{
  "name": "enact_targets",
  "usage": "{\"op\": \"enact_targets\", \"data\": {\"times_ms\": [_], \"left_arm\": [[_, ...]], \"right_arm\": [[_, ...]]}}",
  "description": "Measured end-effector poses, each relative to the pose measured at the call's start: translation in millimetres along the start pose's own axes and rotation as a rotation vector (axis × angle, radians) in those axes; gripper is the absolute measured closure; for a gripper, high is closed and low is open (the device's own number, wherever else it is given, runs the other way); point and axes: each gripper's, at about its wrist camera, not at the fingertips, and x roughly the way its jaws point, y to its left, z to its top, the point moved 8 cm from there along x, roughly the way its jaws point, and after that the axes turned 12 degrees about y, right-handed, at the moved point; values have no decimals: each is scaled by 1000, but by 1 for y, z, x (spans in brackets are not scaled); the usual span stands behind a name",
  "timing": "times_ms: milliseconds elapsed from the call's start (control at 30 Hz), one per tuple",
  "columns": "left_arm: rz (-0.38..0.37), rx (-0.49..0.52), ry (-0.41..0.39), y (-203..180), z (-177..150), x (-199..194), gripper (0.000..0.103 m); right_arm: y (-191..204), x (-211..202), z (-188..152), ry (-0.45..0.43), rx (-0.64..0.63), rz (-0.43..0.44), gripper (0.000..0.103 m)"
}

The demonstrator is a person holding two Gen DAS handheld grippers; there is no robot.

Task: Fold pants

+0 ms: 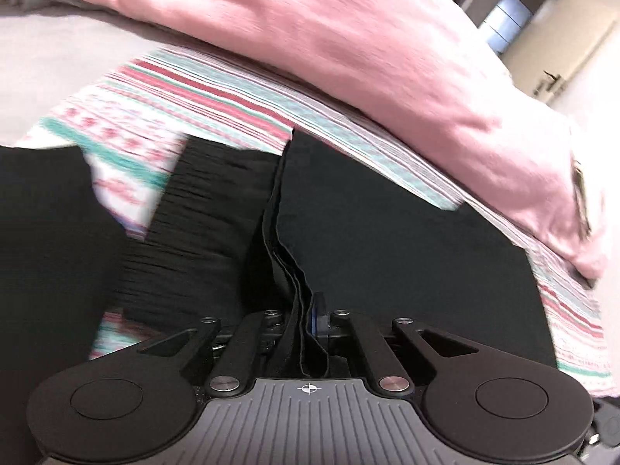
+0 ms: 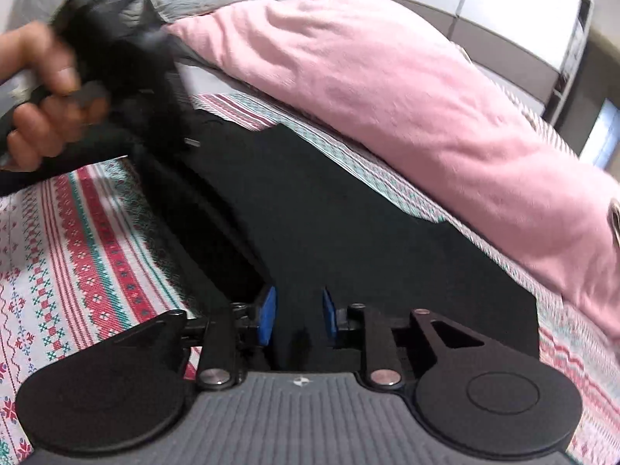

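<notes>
The left gripper (image 1: 306, 321) is pressed together on several stacked edges of the black pants (image 1: 387, 232), evidently to carry those layers over as one fold. The fabric runs forward from its jaws and spreads to both sides over the patterned bedspread (image 1: 217, 89), below the pink pillow (image 1: 368, 38). The right gripper (image 2: 298, 319) stands spread; pants cloth lies between and beyond its blue pads (image 2: 267, 317), with no visible pinch.

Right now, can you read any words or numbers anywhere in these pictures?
No words or numbers to read.
Left gripper: only a small round crosshair mark on its body, no letters.
Right gripper: a similar small mark, too blurred to read.
Patterned blanket: only woven patterns, no writing.
</notes>
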Motion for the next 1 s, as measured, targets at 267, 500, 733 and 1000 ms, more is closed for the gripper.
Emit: {"op": "enact_targets", "data": {"times_ms": [267, 500, 733, 1000], "left_arm": [[76, -7, -37, 31, 7, -12, 101], [82, 42, -14, 34, 3, -20, 97], [151, 37, -83, 40, 9, -42, 47], [67, 200, -177, -26, -3, -59, 43]], "right_arm": [[-20, 25, -13, 122, 151, 63, 58], [-43, 28, -25, 192, 246, 97, 48], [-95, 21, -44, 230, 438, 154, 47], [-110, 8, -46, 200, 541, 222, 48]]}}
